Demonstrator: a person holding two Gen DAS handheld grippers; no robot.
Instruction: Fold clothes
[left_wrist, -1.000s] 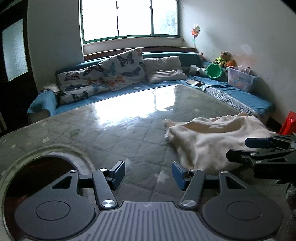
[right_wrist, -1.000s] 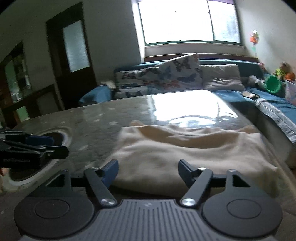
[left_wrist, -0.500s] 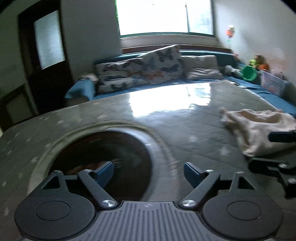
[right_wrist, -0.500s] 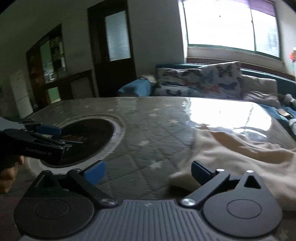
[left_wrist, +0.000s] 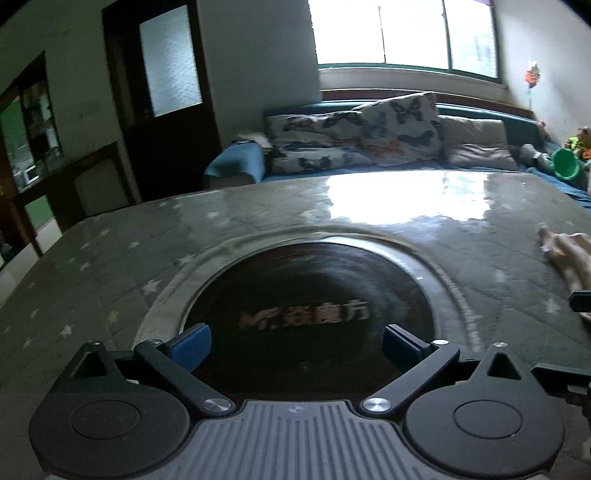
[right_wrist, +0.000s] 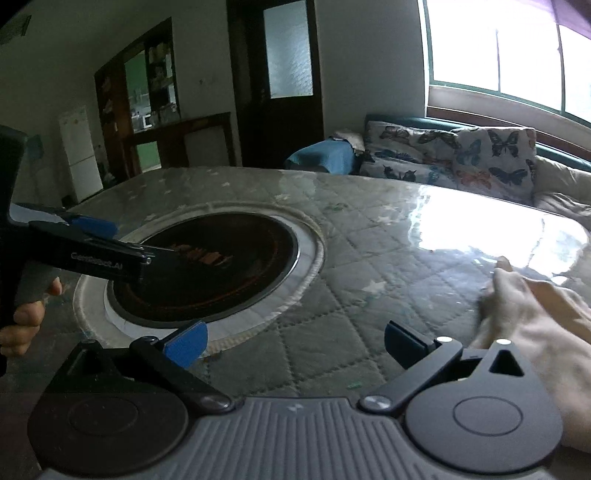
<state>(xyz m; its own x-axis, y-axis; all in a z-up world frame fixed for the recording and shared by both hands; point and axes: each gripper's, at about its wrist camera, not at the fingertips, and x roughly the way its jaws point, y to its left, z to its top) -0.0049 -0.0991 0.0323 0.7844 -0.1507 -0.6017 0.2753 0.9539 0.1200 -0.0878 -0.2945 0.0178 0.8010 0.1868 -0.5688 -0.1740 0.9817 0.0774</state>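
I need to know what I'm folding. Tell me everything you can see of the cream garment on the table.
The garment is cream, a soft knit or fleece by its look, and lies crumpled and unfolded on the quilted table cover, to the right of the round dark inset. One narrow end, perhaps a sleeve, points toward the window glare. In the left wrist view only its edge shows. Neither the left gripper nor the right gripper holds it; both are open. Its right part runs out of view.
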